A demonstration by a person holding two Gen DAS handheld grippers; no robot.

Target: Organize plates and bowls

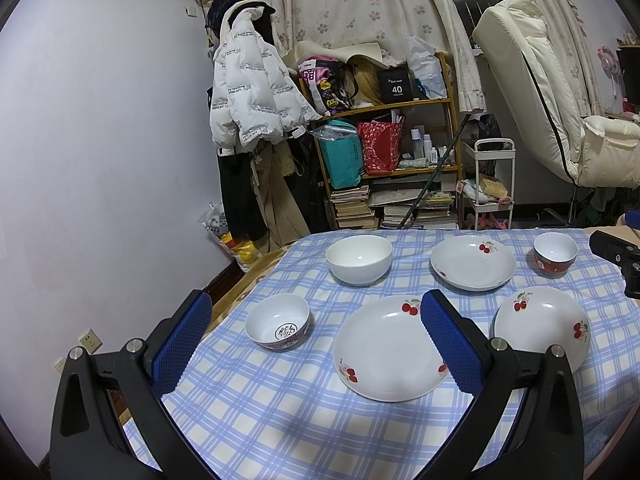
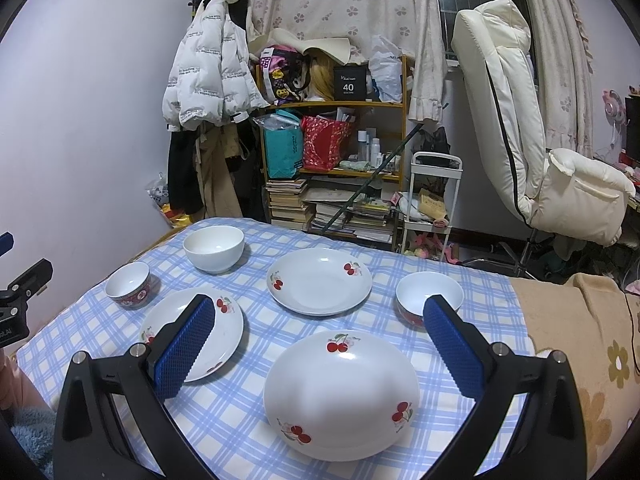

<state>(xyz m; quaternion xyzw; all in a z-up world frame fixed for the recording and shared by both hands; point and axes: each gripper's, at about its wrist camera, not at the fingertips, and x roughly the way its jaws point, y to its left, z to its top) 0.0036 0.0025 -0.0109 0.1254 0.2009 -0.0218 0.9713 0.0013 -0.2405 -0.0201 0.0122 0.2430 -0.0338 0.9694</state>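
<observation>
Three white cherry-print plates and three bowls lie apart on a blue checked tablecloth (image 1: 256, 408). In the left wrist view: a near plate (image 1: 384, 352), a right plate (image 1: 542, 326), a far plate (image 1: 472, 262), a plain white bowl (image 1: 359, 259), a small red-patterned bowl (image 1: 277, 327) and another red bowl (image 1: 555, 254). My left gripper (image 1: 316, 308) is open and empty above the near left of the table. My right gripper (image 2: 318, 312) is open and empty above the nearest plate (image 2: 342, 394). The right wrist view also shows the other plates (image 2: 208, 336) (image 2: 319, 281) and bowls (image 2: 214, 248) (image 2: 129, 285) (image 2: 416, 294).
The table's left edge drops toward a white wall. Behind the table stand a cluttered wooden shelf (image 1: 384, 140), a coat rack with a white jacket (image 1: 248, 96), a small white cart (image 1: 492, 184) and a cream recliner chair (image 2: 520, 120). A tan blanket (image 2: 580, 320) covers the table's right side.
</observation>
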